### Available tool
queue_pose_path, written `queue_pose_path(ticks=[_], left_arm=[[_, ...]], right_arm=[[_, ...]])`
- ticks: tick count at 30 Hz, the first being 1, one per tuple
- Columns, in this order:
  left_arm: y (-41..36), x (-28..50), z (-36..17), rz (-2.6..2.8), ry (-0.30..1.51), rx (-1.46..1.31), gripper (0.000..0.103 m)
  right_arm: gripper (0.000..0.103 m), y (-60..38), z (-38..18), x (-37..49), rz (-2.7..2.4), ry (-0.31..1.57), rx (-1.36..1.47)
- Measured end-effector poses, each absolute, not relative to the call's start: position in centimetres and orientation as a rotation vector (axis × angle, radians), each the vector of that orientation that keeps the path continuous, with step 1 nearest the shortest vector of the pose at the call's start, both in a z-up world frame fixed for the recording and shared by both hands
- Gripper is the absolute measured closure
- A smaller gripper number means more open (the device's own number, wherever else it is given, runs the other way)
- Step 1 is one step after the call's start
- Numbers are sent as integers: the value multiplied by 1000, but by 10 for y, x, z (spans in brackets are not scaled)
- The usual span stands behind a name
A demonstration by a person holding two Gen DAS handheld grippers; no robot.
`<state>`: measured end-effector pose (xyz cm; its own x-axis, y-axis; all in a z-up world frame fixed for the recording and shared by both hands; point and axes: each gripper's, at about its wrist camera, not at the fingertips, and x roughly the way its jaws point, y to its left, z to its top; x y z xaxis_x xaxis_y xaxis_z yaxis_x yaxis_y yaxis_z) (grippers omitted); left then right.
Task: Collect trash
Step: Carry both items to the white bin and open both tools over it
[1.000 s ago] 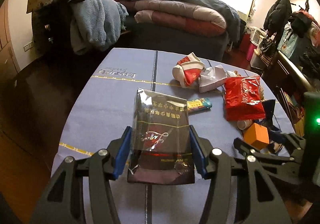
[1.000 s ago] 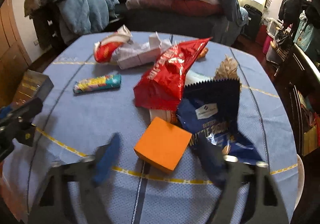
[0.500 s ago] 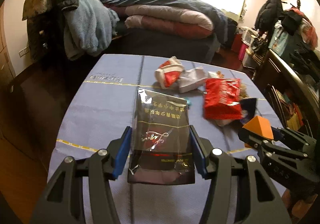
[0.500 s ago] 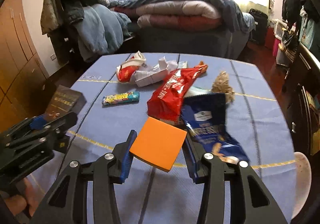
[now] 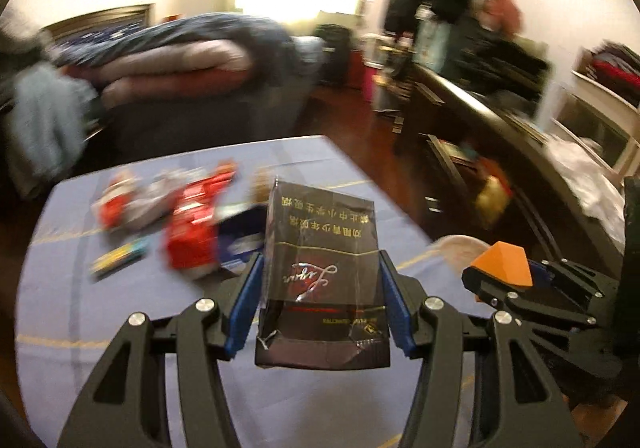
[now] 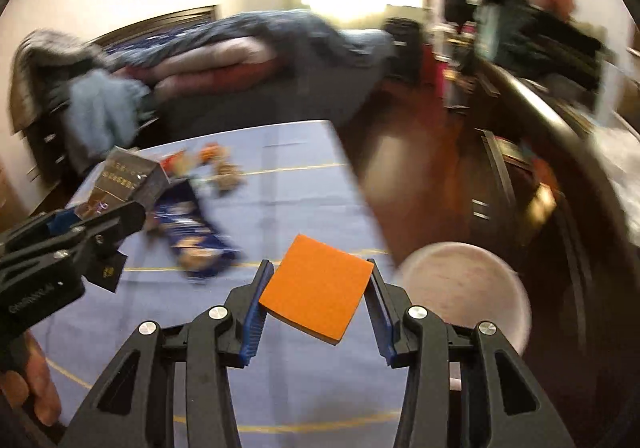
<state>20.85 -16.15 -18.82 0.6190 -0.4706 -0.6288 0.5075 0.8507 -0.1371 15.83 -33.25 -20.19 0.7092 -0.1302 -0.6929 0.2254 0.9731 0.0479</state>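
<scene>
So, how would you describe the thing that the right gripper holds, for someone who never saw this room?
Find the blue-clothed table before the bed. Above its near edge, the right gripper pinches a flat orange square block. It is plain, without print, unlike the dark cigarette pack in the left gripper and the printed wrappers.

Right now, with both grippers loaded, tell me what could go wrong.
The orange block sits cornerwise between the right gripper pads, so it could twist out. The left gripper holds the dark cigarette pack only at its lower end, so it might tip. The grippers are close together, and a swing toward the white bin could knock them.
</scene>
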Motion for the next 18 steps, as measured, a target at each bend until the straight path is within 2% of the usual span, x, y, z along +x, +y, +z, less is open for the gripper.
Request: queue_pose_path(ticks=[9, 14, 18], left_arm=[[-310, 211, -196, -852, 756, 145, 46], [-378, 221, -221, -956, 827, 177, 46], [-414, 227, -245, -990, 893, 211, 45]], right_arm=[[57, -440, -226, 129, -380, 793, 228], [65, -478, -249, 126, -405, 823, 290], [65, -493, -262, 128, -428, 852, 316]])
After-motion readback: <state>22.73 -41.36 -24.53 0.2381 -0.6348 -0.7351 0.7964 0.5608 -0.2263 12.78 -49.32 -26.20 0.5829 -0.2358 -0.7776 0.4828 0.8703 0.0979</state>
